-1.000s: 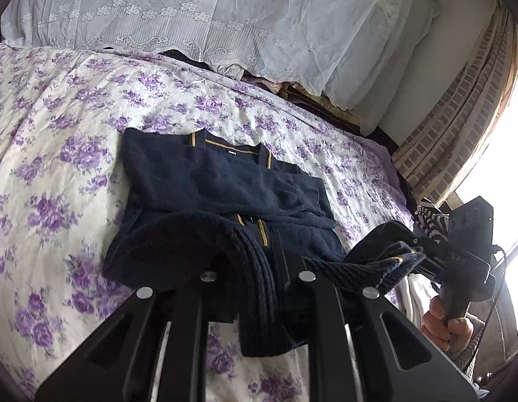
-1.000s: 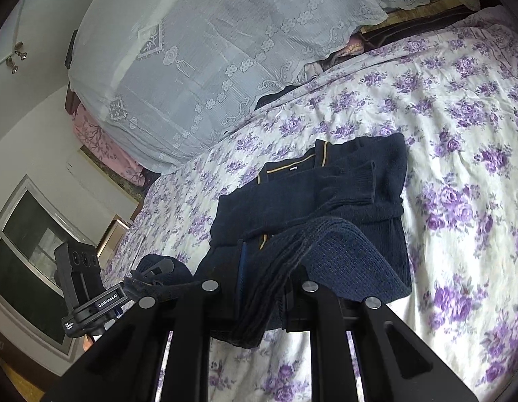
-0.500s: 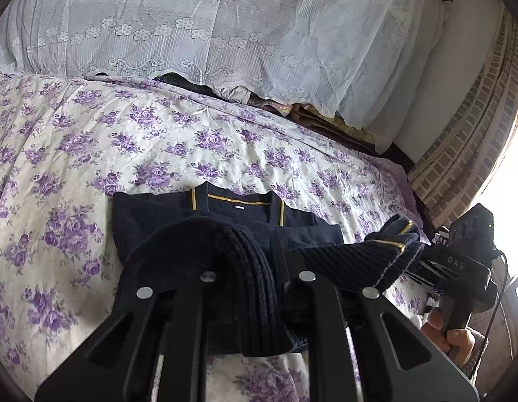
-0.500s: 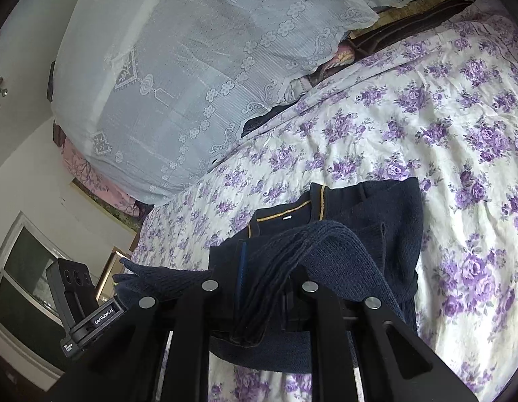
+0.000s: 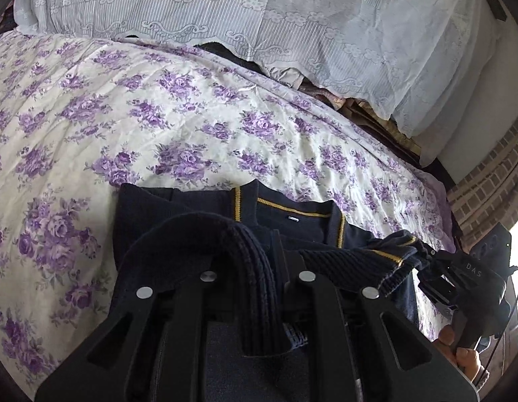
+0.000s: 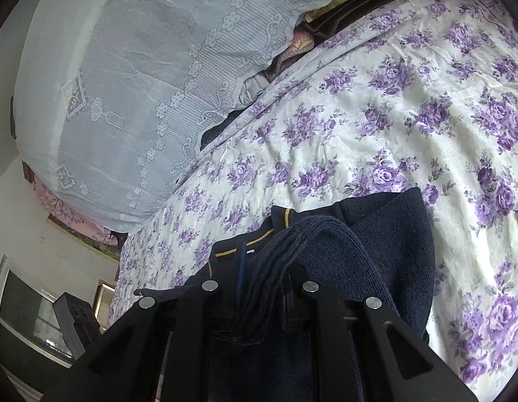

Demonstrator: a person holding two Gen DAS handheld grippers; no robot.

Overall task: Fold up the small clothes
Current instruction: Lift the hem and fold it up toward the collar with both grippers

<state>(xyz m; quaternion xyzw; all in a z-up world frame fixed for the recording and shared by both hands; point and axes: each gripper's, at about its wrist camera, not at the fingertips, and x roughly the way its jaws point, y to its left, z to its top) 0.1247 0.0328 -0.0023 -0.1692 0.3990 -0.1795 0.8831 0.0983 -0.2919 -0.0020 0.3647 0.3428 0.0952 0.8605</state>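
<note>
Navy knit cardigan (image 5: 198,207) w/ yellow trim lies on the purple-flowered bedspread (image 5: 158,117), collar toward the far side, lace-covered pillows (image 5: 259,10) beyond it. Left gripper (image 5: 257,288) clenched on the ribbed hem, fabric bunched over its fingers. Right gripper (image 6: 259,301) likewise grasping the hem at the cardigan's right corner; hem stretched between the two, lifted over the near part of the garment.

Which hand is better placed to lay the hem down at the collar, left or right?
Neither clearly: both the left gripper and the right gripper are shut on the navy sweater hem, beside the collar.
</note>
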